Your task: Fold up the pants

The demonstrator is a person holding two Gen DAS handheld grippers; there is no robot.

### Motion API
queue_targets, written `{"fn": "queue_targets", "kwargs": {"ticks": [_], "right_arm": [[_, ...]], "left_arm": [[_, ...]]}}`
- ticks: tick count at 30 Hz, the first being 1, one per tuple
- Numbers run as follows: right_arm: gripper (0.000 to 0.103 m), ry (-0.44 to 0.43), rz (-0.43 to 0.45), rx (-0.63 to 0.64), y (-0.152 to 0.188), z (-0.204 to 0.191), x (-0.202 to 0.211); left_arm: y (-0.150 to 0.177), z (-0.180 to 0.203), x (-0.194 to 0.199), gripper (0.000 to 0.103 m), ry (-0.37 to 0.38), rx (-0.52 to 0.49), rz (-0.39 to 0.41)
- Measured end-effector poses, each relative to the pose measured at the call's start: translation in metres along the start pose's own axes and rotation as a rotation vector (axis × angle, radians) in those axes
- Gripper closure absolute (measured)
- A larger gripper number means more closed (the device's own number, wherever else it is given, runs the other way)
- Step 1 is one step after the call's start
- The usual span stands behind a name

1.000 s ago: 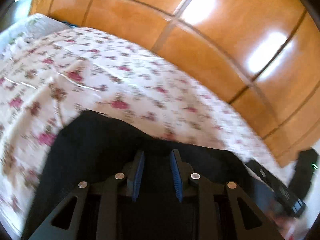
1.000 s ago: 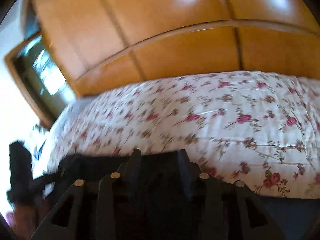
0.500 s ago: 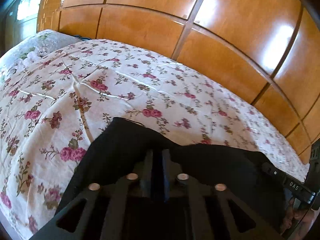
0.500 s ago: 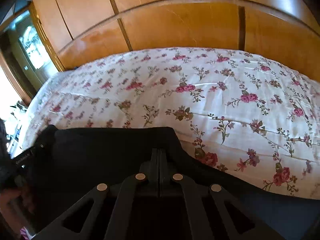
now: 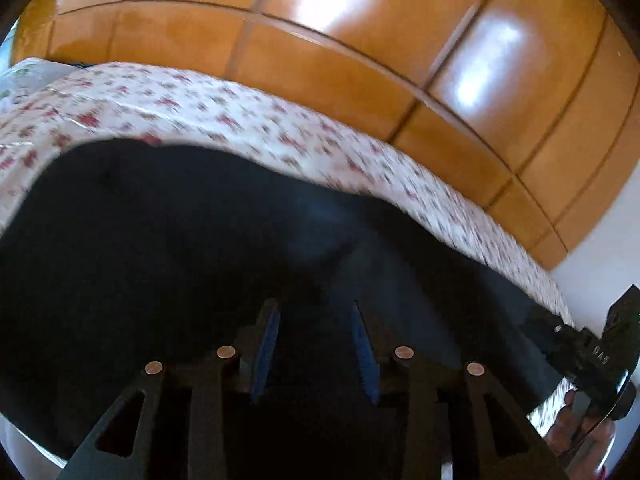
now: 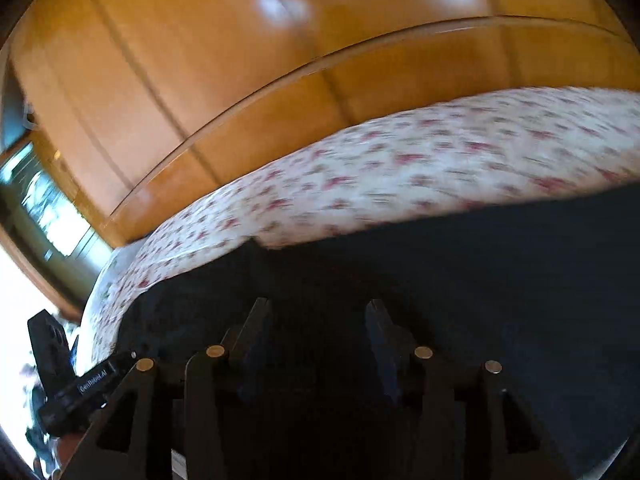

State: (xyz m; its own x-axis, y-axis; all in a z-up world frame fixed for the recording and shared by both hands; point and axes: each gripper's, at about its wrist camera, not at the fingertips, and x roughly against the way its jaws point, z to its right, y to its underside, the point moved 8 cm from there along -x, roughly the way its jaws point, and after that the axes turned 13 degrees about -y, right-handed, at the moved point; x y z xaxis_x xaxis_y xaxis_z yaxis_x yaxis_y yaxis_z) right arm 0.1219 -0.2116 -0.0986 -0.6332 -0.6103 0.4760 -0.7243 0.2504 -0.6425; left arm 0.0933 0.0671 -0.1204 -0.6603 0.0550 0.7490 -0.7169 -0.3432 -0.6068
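Letting go is what marks this moment: both grippers were pinched together on the dark cloth half a second ago, and now the jaws of each are opening. The left gripper [image 5: 314, 344] shows its blue pads apart with only flat fabric beneath the gap, nothing pressed between them; the right gripper [image 6: 316, 336] stands the same way. The pants [image 5: 180, 240] now fill far more of each view than before — a broad dark sheet lying on the floral bedspread [image 5: 248, 120], reaching close to the bed's far edge. By my reading a fold has just been laid down and released, so the next fold wants a fresh grasp.

Behind the bed runs a glossy wooden wardrobe [image 5: 360, 60], well clear of the work. Each view catches the other gripper at its edge, near the cloth's side — the two could crowd each other. Motion blur hides any wrinkles.
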Motion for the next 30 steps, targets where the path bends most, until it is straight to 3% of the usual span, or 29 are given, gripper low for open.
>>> {"fn": "queue_targets", "kwargs": {"ticks": [5,13,16,19,23,25,30], "right_arm": [[0.053,0.082,0.111,-0.132,0.004,0.064,0.072],[0.052,0.207,0.324,-0.354,0.003,0.170,0.179],[0.043,0.256,0.403,-0.462,-0.003,0.211,0.214],[0.039,0.267,0.468,-0.575,-0.006,0.248,0.234],[0.039,0.208,0.512,-0.705,-0.008,0.284,0.238],[0.039,0.185,0.545,-0.728,-0.015,0.294,0.242],[0.042,0.225,0.554,-0.713,-0.033,0.308,0.241]], "left_arm": [[0.011,0.010,0.001,0.059,-0.042,-0.043,0.024],[0.018,0.013,0.003,0.059,-0.103,-0.080,-0.006],[0.020,0.013,0.004,0.058,-0.116,-0.078,-0.014],[0.022,0.015,0.006,0.058,-0.128,-0.085,-0.017],[0.022,0.016,0.005,0.058,-0.141,-0.098,-0.022],[0.022,0.016,0.005,0.058,-0.142,-0.098,-0.025],[0.023,0.015,0.004,0.058,-0.130,-0.086,-0.034]]}}
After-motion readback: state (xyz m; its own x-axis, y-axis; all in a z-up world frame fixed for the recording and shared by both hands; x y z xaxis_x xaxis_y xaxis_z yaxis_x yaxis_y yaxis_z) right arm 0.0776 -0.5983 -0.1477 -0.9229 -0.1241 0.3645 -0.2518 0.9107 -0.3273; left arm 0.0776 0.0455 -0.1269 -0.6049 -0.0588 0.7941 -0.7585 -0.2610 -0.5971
